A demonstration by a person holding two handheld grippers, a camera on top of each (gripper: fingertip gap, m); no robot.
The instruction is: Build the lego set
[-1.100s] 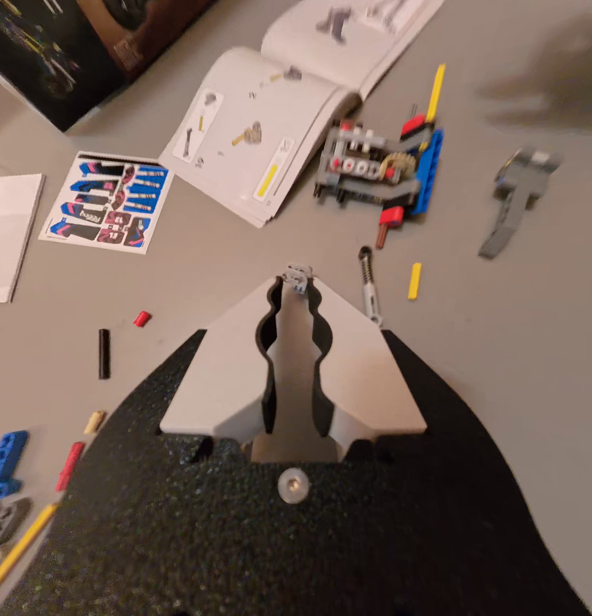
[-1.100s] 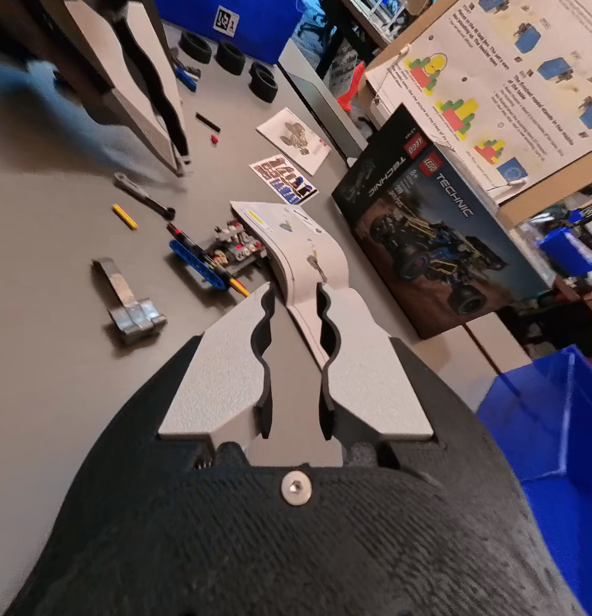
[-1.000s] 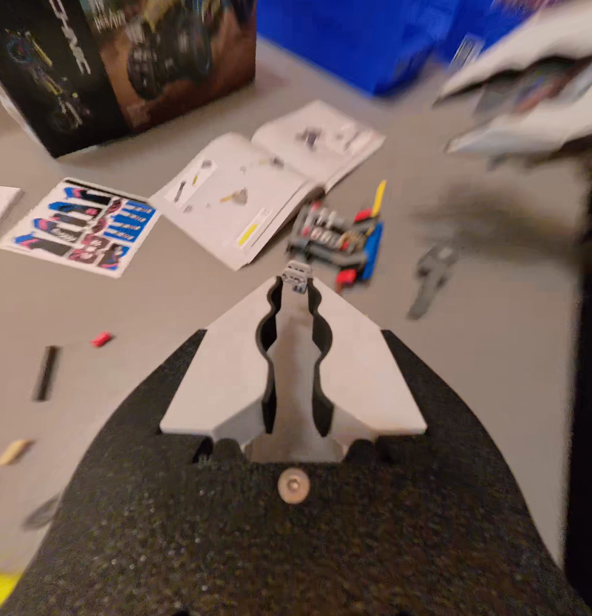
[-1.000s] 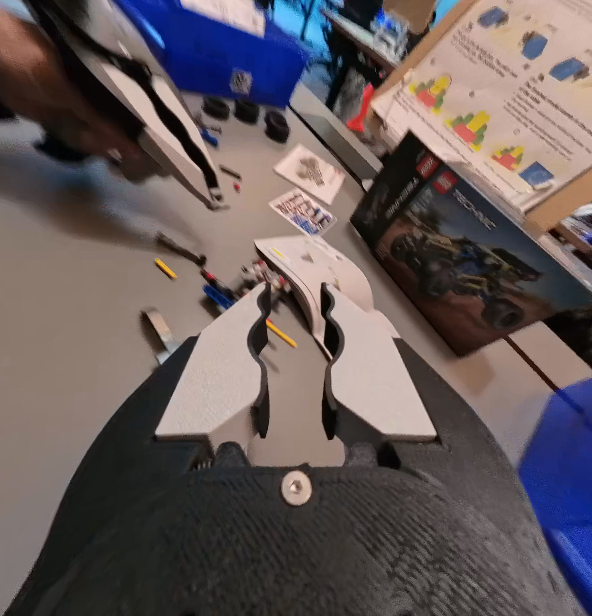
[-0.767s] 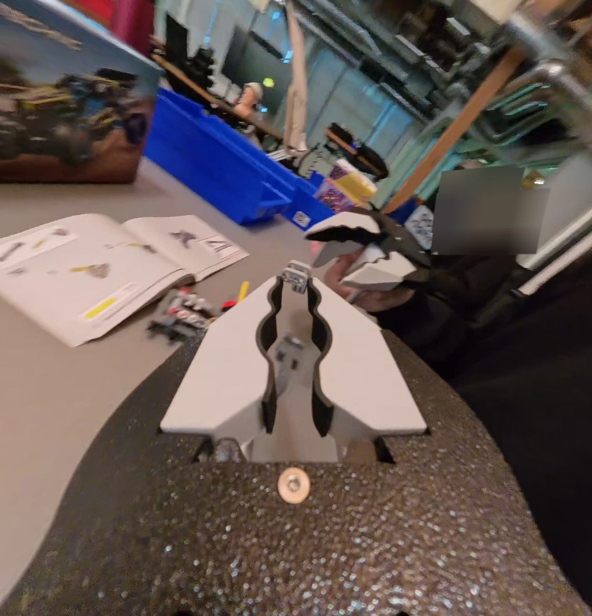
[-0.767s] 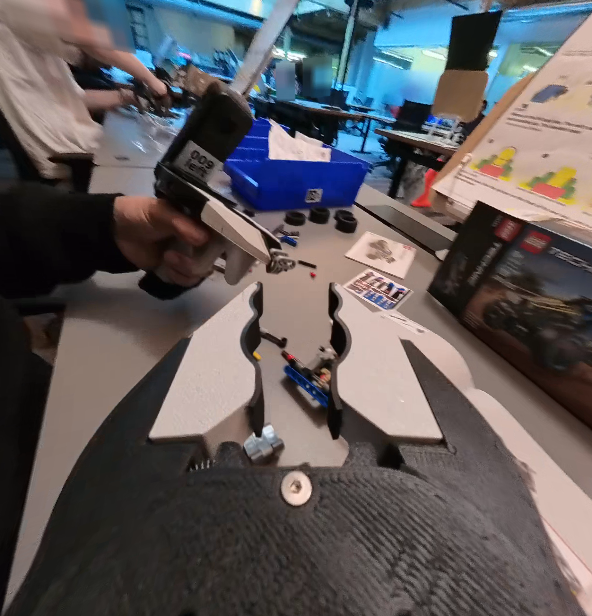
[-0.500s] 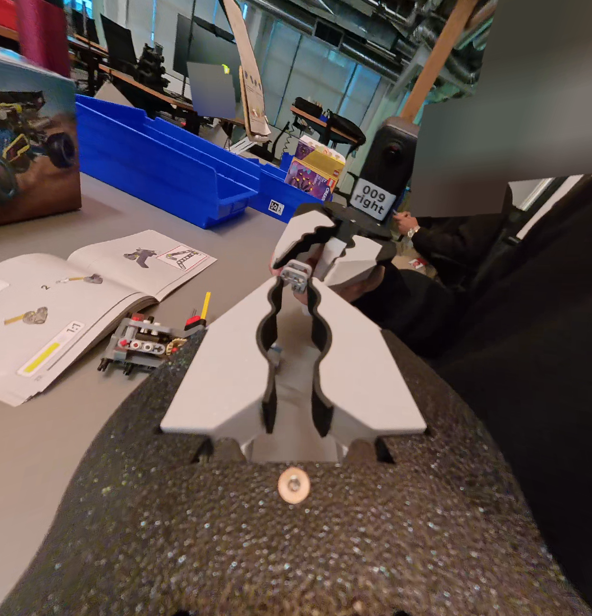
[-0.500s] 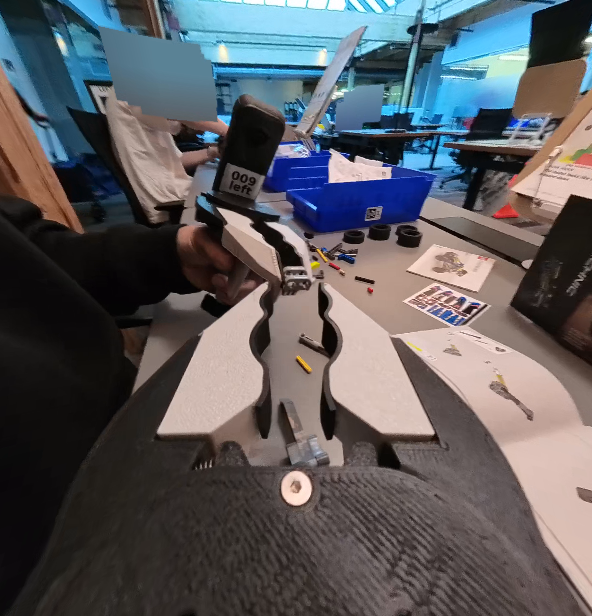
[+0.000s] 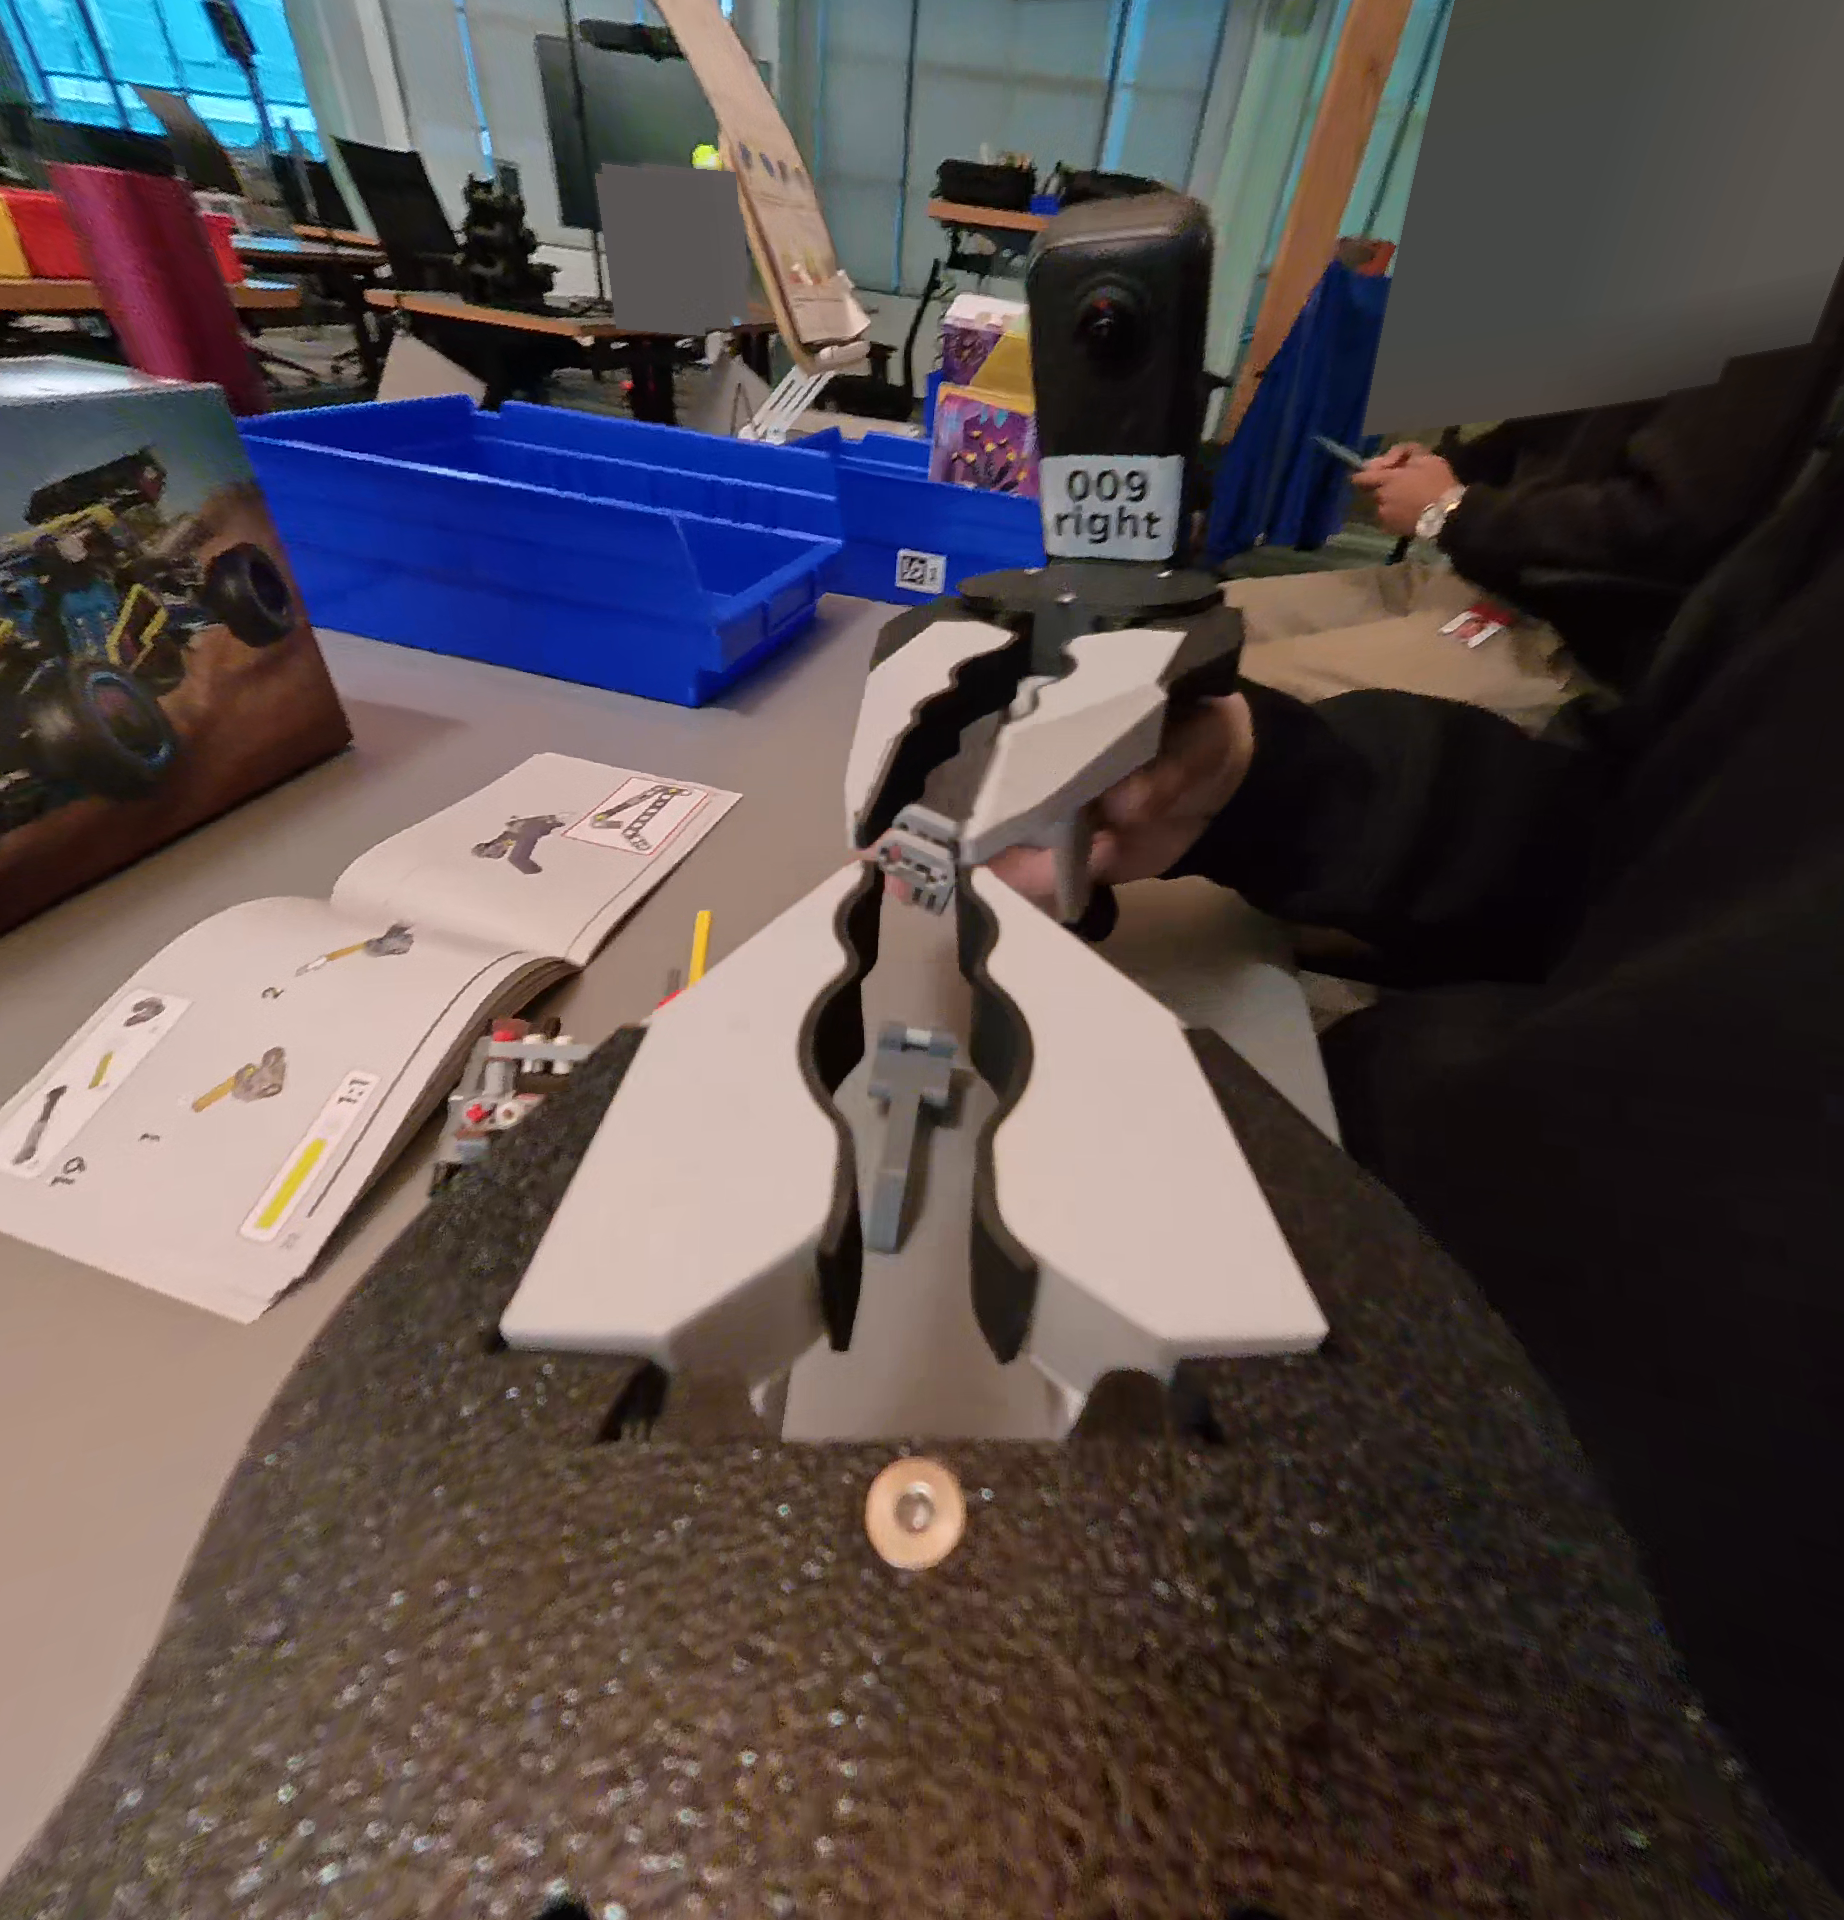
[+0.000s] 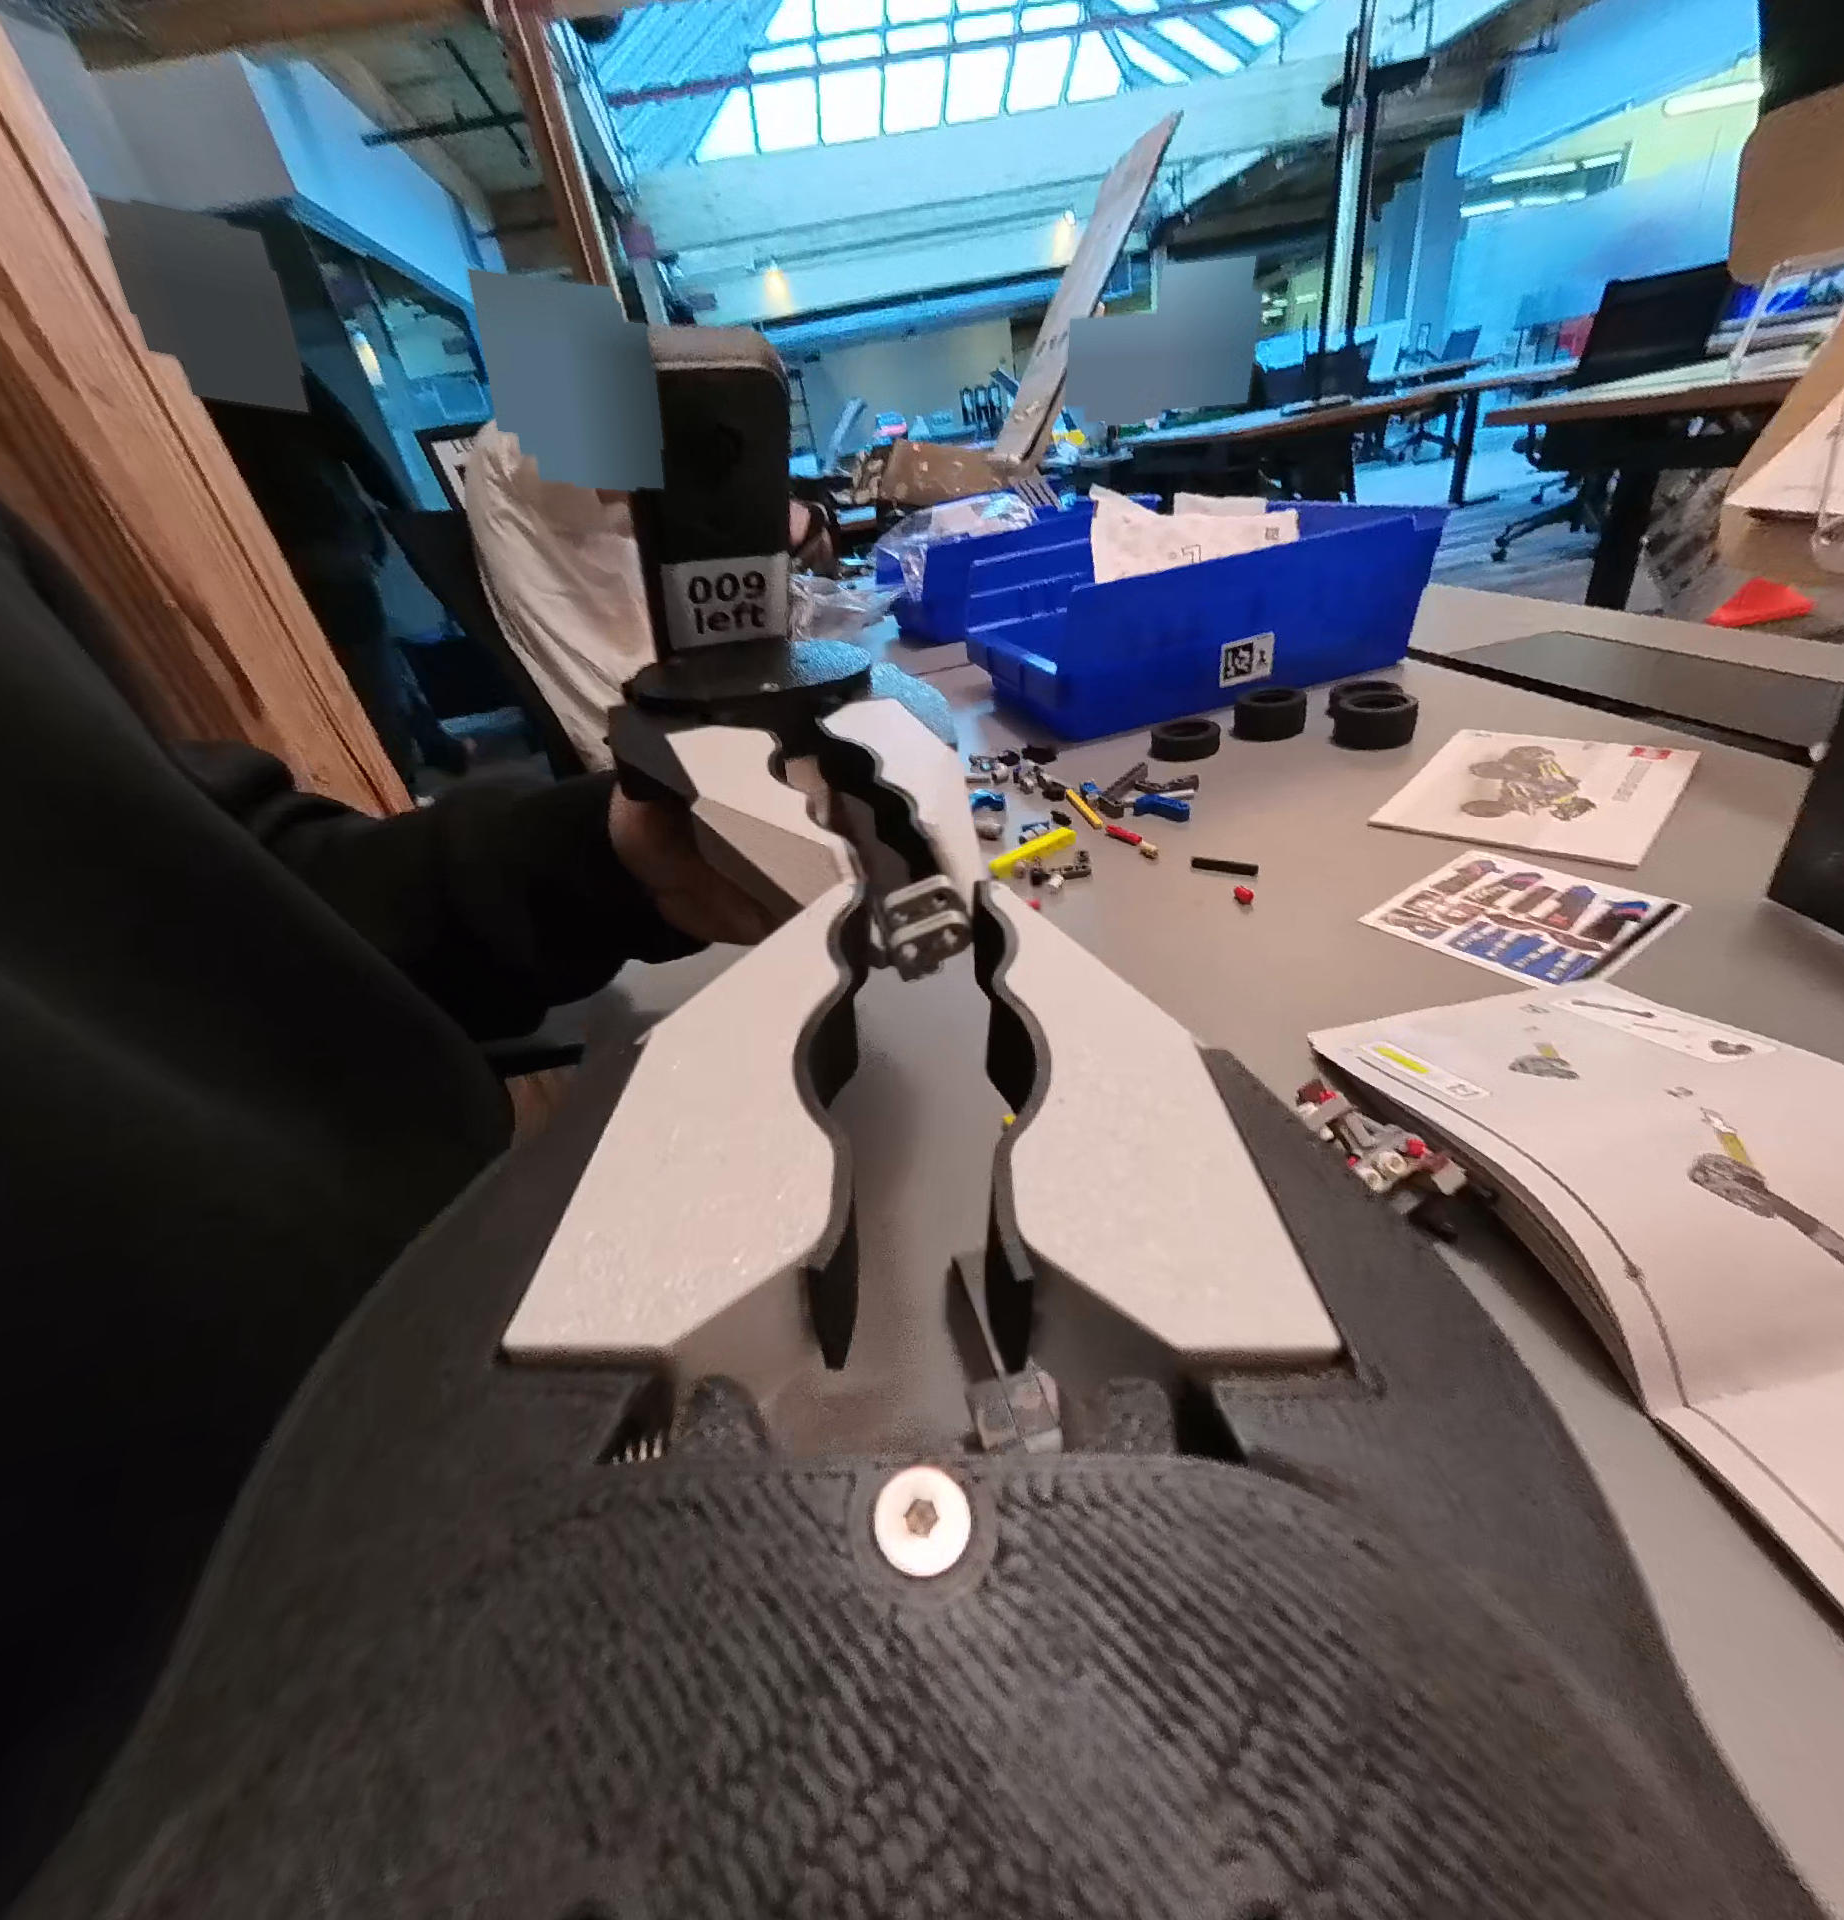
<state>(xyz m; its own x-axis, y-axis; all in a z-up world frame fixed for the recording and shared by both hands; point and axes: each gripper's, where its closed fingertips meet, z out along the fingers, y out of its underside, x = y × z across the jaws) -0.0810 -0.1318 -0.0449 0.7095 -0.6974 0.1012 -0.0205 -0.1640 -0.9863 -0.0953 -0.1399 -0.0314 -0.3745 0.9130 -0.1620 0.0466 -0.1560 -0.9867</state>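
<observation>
Both grippers are hovering nose to nose above the table [image 9: 118,1382]. The left gripper [image 9: 916,883] is pinching a small grey lego piece [image 9: 920,858] at its tips, jaws clamped on it. The right gripper [image 10: 910,930] is sitting with its jaws parted around that same piece, not squeezing yet. Below the piece, a grey lego arm [image 9: 897,1122] is lying flat, with the open instruction booklet [image 9: 305,1039] off to its left.
</observation>
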